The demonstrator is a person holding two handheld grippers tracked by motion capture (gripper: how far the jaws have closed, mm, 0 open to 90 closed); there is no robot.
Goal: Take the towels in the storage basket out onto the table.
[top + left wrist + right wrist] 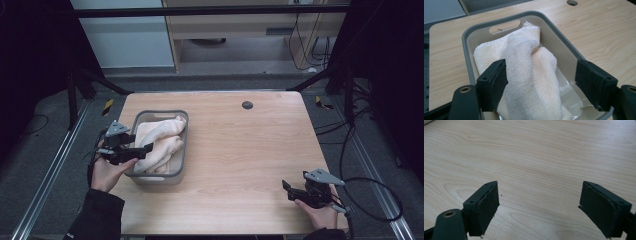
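— Where's everything sitting right now?

— Take the grey tub as the marker. It stands on the wooden bench, toward the person's left side, and a cream towel lies bunched inside it, filling most of the tub.

— And the left gripper?

— At the tub's near left corner, held in the person's left hand. In the left gripper view its jaws stand spread wide: one black pad touches the towel's side, the other is out by the tub's far wall. Nothing is pinched between them.

— The right one?

— The right gripper is well apart from the tub, off to its right near the bench's front edge, in the person's right hand. Its jaws are spread too, with bare wood between them.

— Anything else on the bench?

— A small dark round hole beyond the tub, toward the bench's far edge.
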